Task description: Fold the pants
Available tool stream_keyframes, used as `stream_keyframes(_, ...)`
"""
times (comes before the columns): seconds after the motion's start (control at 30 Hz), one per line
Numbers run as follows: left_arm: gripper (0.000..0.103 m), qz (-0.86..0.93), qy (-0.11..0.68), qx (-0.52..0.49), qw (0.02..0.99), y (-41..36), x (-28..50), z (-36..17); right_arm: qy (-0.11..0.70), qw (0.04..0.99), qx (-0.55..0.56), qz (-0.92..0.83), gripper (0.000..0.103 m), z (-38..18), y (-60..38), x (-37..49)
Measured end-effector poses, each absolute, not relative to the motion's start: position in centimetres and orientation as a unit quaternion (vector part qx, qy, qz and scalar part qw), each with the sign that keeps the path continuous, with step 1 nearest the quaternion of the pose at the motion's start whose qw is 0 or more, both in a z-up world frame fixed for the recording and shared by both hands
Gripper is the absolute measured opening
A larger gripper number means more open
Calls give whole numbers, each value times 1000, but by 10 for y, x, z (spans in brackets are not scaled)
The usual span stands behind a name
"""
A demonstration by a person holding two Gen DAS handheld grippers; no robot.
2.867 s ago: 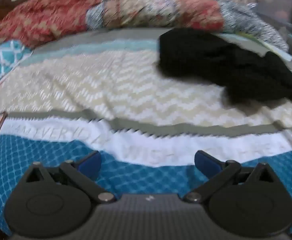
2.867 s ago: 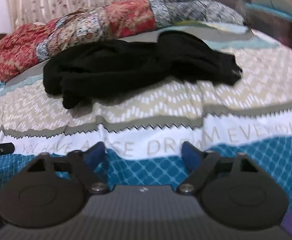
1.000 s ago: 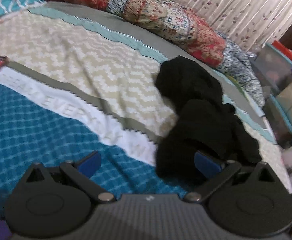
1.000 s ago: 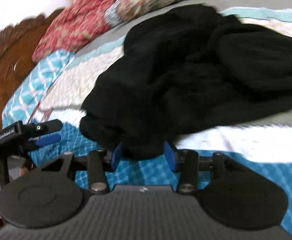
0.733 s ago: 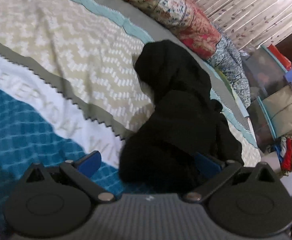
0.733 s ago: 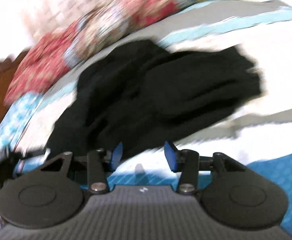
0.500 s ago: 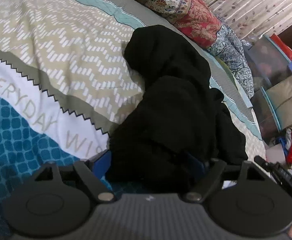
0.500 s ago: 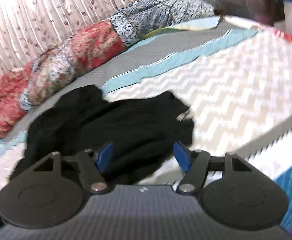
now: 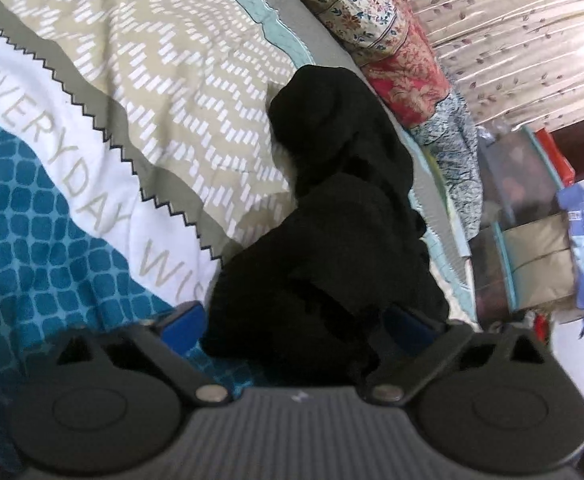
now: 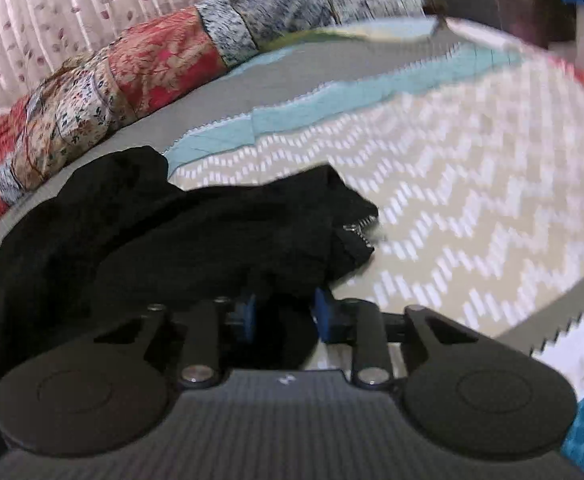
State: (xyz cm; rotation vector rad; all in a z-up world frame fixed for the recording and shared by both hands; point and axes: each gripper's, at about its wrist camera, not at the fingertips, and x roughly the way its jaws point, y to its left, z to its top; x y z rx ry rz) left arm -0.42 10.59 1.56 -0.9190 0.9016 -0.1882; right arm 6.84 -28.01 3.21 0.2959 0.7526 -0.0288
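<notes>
The black pants [image 9: 344,216] lie bunched on the bedspread [image 9: 164,92]. The right tool [image 10: 283,314] grips their fabric; the left tool [image 9: 292,322] straddles the pants, jaws spread.

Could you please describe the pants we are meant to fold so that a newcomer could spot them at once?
Start from the bed, covered by a bedspread with beige zigzag, white lettered and blue bands. Near its far edge, just in front of the rolled red floral quilt, lie the black pants, crumpled in a heap. They are the only plain black thing there, with a small metal zipper showing at one end.
</notes>
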Motion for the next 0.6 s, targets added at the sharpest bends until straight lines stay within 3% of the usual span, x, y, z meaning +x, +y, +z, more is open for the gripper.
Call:
stream_keyframes(0.2,42,-85,419,-406,808,96,1,14,285,951,108,-43,25,72,-288,59)
stream_keyframes(0.3,26,-89,394,-384,830,96,-1,29,235,963,108,-77,22,99,-313,56)
stream_keyframes(0.4,21,-88,358,-388,845,109,-3,51,188,965,134,-125,21,124,-352,49)
stream_keyframes(0.6,21,-75,306,-394,863,142,-13,87,148,949,180,-212,21,139,-415,39)
